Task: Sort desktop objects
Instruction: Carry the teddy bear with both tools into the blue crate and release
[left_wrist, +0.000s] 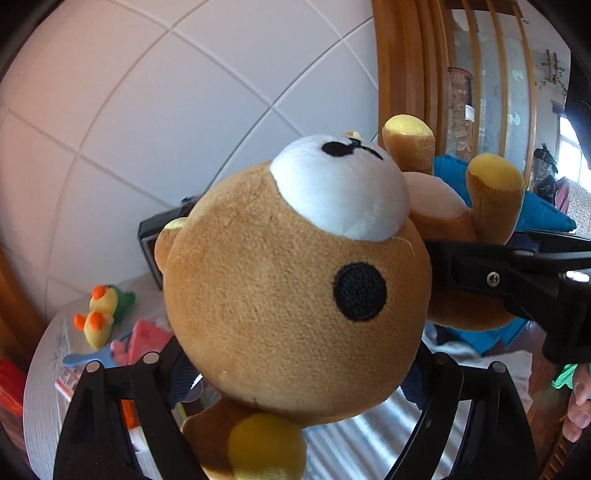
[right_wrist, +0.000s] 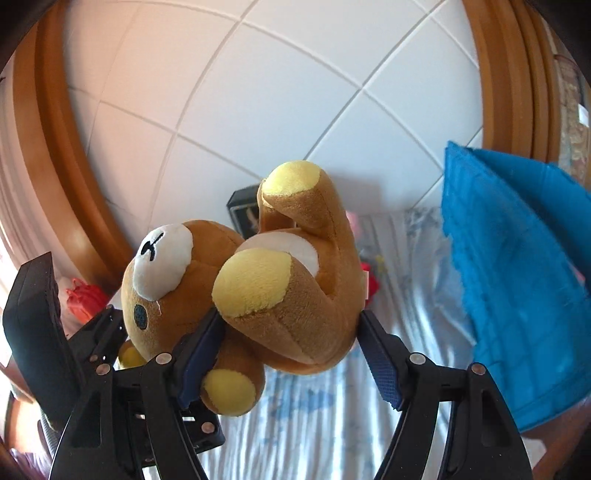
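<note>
A brown plush bear (left_wrist: 280, 295) with a white muzzle and yellow paws hangs in the air above the table, held by both grippers. Its big head fills the left wrist view, and my left gripper (left_wrist: 301, 363) is shut on it from both sides. In the right wrist view the bear (right_wrist: 295, 295) lies on its back with its legs up, and my right gripper (right_wrist: 293, 350) is shut on its lower body between the blue pads (right_wrist: 382, 363). The right gripper's black finger (left_wrist: 491, 277) reaches in from the right in the left wrist view.
A round table (left_wrist: 40, 406) below holds a yellow duck plush (left_wrist: 98, 314), pink items (left_wrist: 147, 338) and a black box (left_wrist: 149, 240). A striped cloth (right_wrist: 314, 424) covers the table. A blue fabric container (right_wrist: 517, 277) stands at the right and a red bag (right_wrist: 83, 299) at the left, before a tiled wall.
</note>
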